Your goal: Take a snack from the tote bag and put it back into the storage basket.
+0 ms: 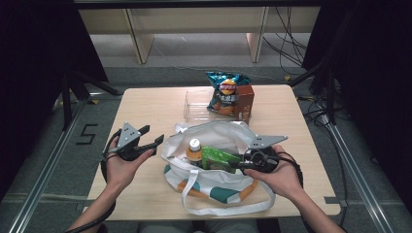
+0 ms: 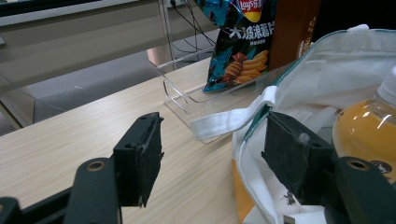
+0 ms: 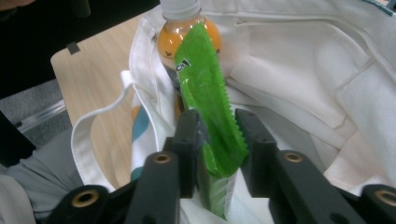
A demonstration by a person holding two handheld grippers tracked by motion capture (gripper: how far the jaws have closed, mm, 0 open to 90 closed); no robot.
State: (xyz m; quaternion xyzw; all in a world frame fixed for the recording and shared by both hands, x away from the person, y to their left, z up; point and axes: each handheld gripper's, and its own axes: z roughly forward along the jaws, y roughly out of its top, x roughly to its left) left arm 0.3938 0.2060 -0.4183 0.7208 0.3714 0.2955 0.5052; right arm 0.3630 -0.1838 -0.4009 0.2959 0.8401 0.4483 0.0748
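A white cloth tote bag with teal and orange patches [image 1: 214, 187] lies open near the front middle of the light wooden table [image 1: 145, 109]. The right gripper [image 1: 237, 165] reaches into the bag's mouth from the right, and its black jaws are closed on the sealed end of a flat green snack packet [image 3: 210, 102]; in the right gripper view both pads press the packet's crimped edge from either side. The packet lies inside the bag, its far end touching an orange drink bottle with a white cap [image 1: 194, 150], which lies in the left part of the bag's opening.

The left gripper [image 1: 156, 141] hangs just left of the bag, above the table, with its jaws spread wide and nothing between them. In the left gripper view the right-hand jaw stands by the bag's rim, and a white strap of the bag [image 2: 229, 122] lies on the table beyond.

At the far side of the table stands a clear plastic tray [image 1: 197, 104]. A blue crisp bag [image 1: 223, 92] leans in it, beside a brown carton [image 1: 245, 101] on its right.
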